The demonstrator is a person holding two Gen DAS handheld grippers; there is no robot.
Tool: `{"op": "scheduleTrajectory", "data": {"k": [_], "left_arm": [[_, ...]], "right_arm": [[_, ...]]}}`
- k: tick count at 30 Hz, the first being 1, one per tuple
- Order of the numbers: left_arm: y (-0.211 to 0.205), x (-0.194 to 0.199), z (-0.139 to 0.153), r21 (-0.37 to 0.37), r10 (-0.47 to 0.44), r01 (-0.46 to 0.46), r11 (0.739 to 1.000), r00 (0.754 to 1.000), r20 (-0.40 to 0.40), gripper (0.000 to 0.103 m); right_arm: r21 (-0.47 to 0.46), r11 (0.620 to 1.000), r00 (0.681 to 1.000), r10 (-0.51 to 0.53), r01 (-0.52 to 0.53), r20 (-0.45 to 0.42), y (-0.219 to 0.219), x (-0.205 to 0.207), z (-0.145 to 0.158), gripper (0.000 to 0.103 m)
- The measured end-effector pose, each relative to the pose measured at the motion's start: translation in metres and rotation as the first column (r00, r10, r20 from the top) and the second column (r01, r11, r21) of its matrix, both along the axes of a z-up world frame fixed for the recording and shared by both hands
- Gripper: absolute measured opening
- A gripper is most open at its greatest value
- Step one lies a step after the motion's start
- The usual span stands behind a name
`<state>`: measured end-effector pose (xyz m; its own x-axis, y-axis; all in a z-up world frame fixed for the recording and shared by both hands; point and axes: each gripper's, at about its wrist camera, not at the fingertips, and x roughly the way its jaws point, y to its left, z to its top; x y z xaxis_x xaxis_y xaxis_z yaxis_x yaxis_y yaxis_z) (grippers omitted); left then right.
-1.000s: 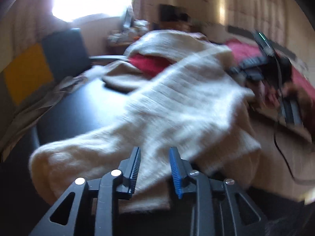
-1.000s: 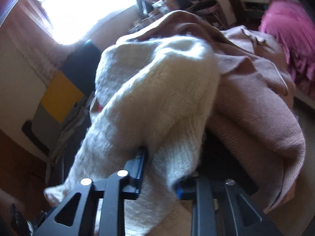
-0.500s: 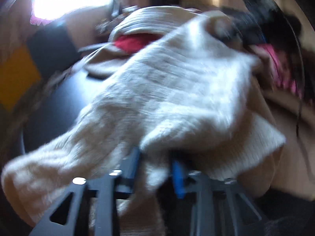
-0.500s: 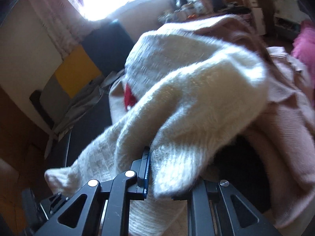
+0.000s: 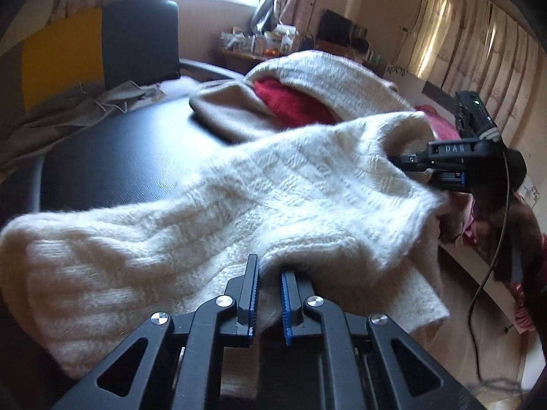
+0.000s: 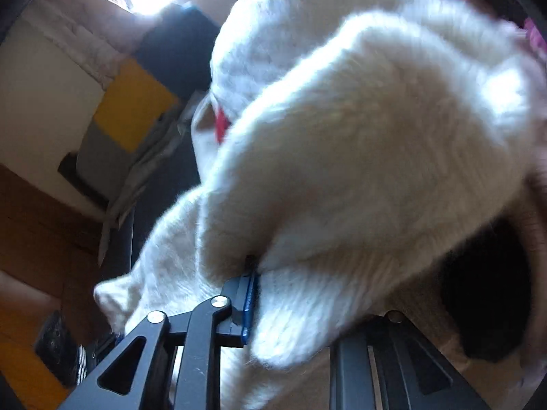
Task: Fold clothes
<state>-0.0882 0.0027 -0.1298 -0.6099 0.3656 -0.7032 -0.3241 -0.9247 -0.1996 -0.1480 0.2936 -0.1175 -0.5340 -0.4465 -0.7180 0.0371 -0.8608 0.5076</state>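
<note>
A cream knitted sweater lies stretched across the black table. My left gripper is at its near edge. Its jaws are closing, and the blue pads pinch a fold of the knit. My right gripper comes in from the right in the left wrist view, with its tips buried in the sweater's far corner. In the right wrist view the sweater drapes over my right gripper. Only its left finger shows. Its jaws are opening slightly, with the knit still caught between them.
A pile of clothes sits at the table's far side: a beige garment, a red one and another cream knit. A dark and yellow chair back stands at the left. A black cable hangs at the right.
My left jaws stood open over the sweater's edge and have closed on a fold of it. My right gripper has moved sideways with its corner, and the sweater fills more of its view.
</note>
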Motion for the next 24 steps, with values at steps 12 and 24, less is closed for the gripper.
{"op": "scheduleTrajectory", "data": {"k": [12,24], "left_arm": [[-0.089,0.099,0.051,0.167,0.234,-0.213,0.963,0.966,-0.115,0.008],[-0.213,0.222,0.041,0.174,0.571,-0.557,0.812,0.82,-0.035,0.0]], "right_arm": [[0.054,0.975,0.942,0.223,-0.217,-0.25,-0.096,0.076,0.07,0.027],[-0.114,0.853,0.859,0.495,-0.51,-0.133,-0.248,0.094,0.018,0.059]]}}
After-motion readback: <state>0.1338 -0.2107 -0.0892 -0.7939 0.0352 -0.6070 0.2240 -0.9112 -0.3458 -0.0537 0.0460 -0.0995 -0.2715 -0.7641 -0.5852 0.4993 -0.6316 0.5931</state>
